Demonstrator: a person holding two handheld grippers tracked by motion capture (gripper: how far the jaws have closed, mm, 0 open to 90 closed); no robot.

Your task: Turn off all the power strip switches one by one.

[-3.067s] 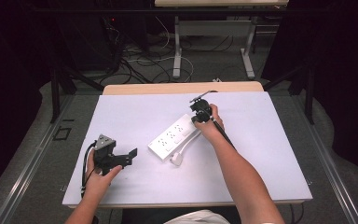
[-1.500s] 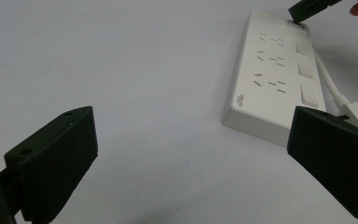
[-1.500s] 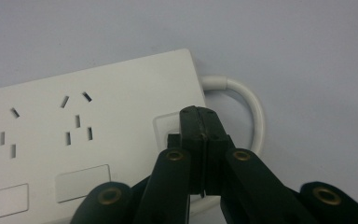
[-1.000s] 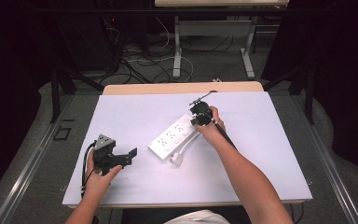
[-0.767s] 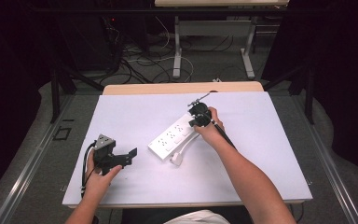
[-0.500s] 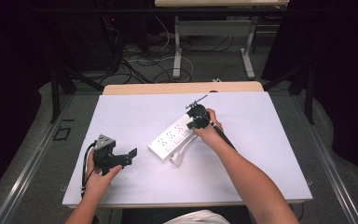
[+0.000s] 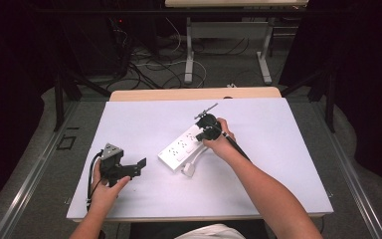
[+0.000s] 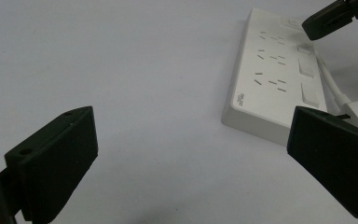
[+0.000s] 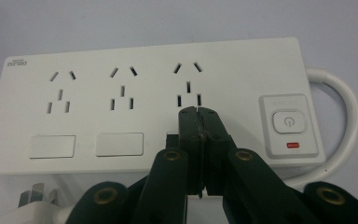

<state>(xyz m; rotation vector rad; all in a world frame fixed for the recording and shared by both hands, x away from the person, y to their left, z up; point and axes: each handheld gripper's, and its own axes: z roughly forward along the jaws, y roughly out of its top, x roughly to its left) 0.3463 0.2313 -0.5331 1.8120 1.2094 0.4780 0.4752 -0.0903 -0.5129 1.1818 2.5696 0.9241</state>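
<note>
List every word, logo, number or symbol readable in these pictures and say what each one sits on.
Brand mark at one corner of the white power strip, in the right gripper view and the left gripper view: small grey print, too blurred to read.
Power symbol, a circle with a short bar, no words: on the power button.
Red indicator under the button: any marking too small to read.

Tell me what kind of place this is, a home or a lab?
Most likely a lab or recording workspace: a plain white table carrying just a power strip, cables tangled on the floor behind, and dark curtains around it.
</note>
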